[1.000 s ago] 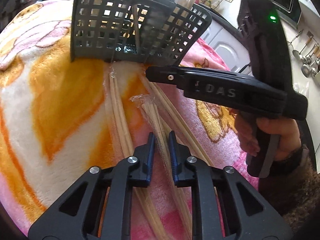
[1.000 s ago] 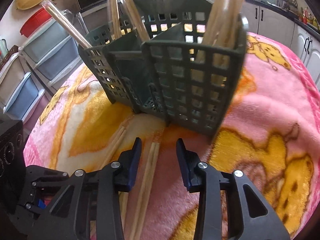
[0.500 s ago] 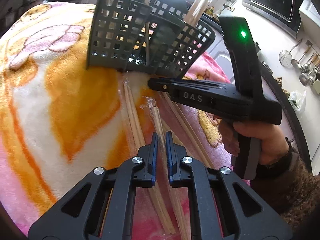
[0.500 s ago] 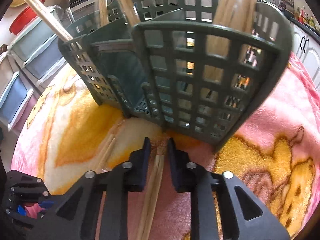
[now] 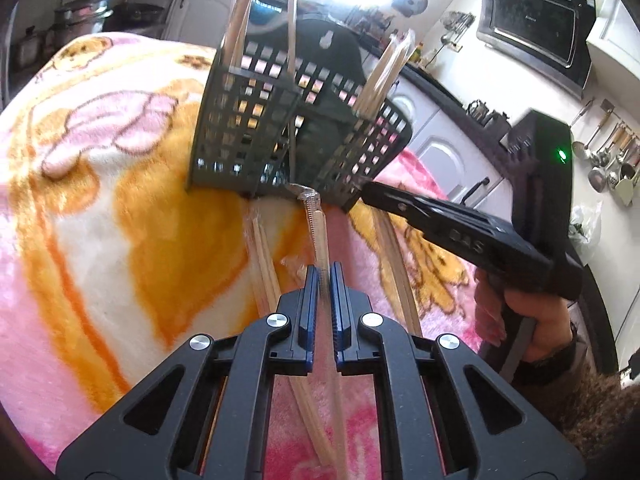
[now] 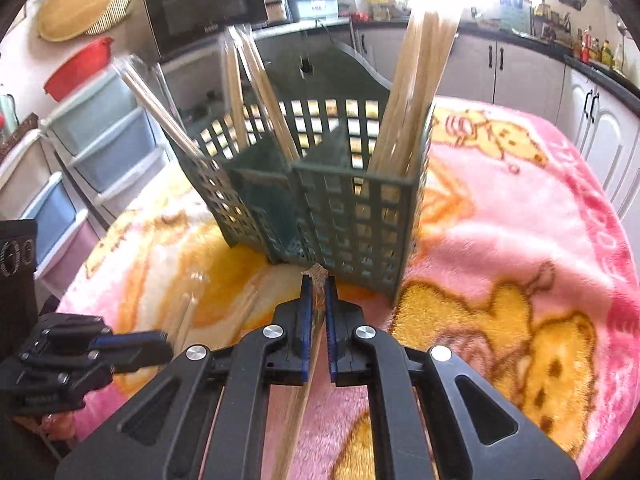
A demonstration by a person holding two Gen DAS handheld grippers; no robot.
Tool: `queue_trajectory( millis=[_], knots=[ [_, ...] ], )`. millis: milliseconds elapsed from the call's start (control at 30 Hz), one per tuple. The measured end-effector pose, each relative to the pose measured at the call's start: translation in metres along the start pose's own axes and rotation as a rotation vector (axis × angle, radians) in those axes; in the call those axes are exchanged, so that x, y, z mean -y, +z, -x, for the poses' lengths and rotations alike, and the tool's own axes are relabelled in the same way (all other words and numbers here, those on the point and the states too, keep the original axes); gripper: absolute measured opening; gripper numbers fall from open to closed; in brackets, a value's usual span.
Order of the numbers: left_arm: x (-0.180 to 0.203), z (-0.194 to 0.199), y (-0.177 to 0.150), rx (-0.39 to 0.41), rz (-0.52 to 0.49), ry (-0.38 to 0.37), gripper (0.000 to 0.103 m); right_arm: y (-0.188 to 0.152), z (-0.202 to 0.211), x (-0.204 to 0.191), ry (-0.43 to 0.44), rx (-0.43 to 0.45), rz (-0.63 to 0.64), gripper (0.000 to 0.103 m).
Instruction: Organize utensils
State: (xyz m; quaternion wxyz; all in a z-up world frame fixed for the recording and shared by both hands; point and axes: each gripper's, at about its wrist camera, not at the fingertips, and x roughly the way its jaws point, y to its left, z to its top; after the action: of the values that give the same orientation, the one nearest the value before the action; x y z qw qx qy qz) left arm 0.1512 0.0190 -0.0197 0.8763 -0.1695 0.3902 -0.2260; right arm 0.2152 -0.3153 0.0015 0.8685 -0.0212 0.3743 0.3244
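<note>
Utensil holder (image 6: 320,208): dark green plastic grid basket with several compartments, standing upright on a fleece blanket (image 6: 520,240) printed pink, orange and cream. Wrapped chopstick pairs stand in its compartments; the largest bundle (image 6: 416,92) fills the right-hand compartment as the right wrist view shows it, and others lean out on the left.

Left gripper (image 5: 323,276): jaws closed on one clear-wrapped pair of chopsticks (image 5: 318,224), whose crimped wrapper end points toward the foot of the holder, close to it.

Right gripper (image 6: 315,284): jaws closed on a second wrapped pair (image 6: 316,276), the tip showing just past the fingertips, immediately in front of the holder's base. In the left wrist view this tool appears at the right, held by a hand (image 5: 532,320) in a dark sleeve.

Loose pairs (image 5: 264,256): more wrapped chopsticks lying on the blanket between the grippers and the holder.

Surroundings: microwave (image 5: 532,24), hanging ladles (image 5: 608,156), white cabinets (image 6: 520,64), stacked drawer units (image 6: 92,148).
</note>
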Motion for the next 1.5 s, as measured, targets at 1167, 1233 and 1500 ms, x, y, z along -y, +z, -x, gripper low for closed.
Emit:
queue_trajectory(
  millis=[1167, 1233, 1500],
  knots=[
    [0.056, 0.053, 0.075, 0.286, -0.102, -0.007, 0.003, 0.035, 0.140, -0.006, -0.016, 0.462, 0.002, 0.005],
    [0.060, 0.058, 0.080, 0.302, -0.107, -0.008, 0.003, 0.042, 0.144, -0.007, -0.010, 0.478, 0.005, 0.005],
    [0.080, 0.074, 0.111, 0.368, -0.162, 0.001, 0.003, 0.063, 0.157, -0.012, -0.008, 0.543, 0.015, 0.005]
  ],
)
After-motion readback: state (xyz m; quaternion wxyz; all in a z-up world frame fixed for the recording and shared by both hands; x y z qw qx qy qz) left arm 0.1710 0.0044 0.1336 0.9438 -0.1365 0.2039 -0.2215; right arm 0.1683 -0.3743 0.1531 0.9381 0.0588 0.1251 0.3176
